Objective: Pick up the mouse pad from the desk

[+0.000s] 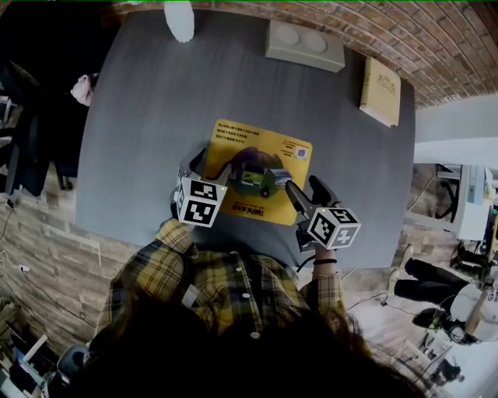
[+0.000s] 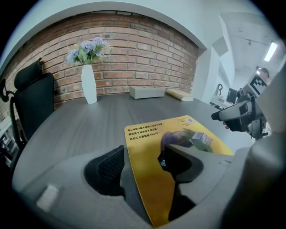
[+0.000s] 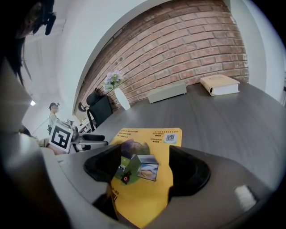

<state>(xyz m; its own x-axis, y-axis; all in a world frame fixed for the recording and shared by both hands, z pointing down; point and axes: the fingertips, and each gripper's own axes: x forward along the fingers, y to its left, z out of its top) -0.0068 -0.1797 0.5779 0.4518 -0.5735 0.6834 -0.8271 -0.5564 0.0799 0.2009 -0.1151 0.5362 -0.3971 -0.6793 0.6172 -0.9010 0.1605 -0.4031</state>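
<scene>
A yellow mouse pad (image 1: 268,155) with a printed picture and dark text lies at the near middle of the grey desk (image 1: 148,116). Its near edge is raised off the desktop. My left gripper (image 1: 208,169) is shut on the pad's near left edge. From the left gripper view, the mouse pad (image 2: 152,179) stands on edge between the jaws of the left gripper (image 2: 143,166). My right gripper (image 1: 305,194) is shut on the near right edge. Seen from the right gripper view, the mouse pad (image 3: 147,197) bends upward inside the right gripper (image 3: 145,173).
A white vase (image 1: 179,19) with flowers (image 2: 89,49), a flat grey box (image 1: 305,44) and a tan book (image 1: 380,91) stand along the desk's far side by the brick wall. A black office chair (image 1: 23,148) is at the left. Another person (image 1: 455,303) sits at the lower right.
</scene>
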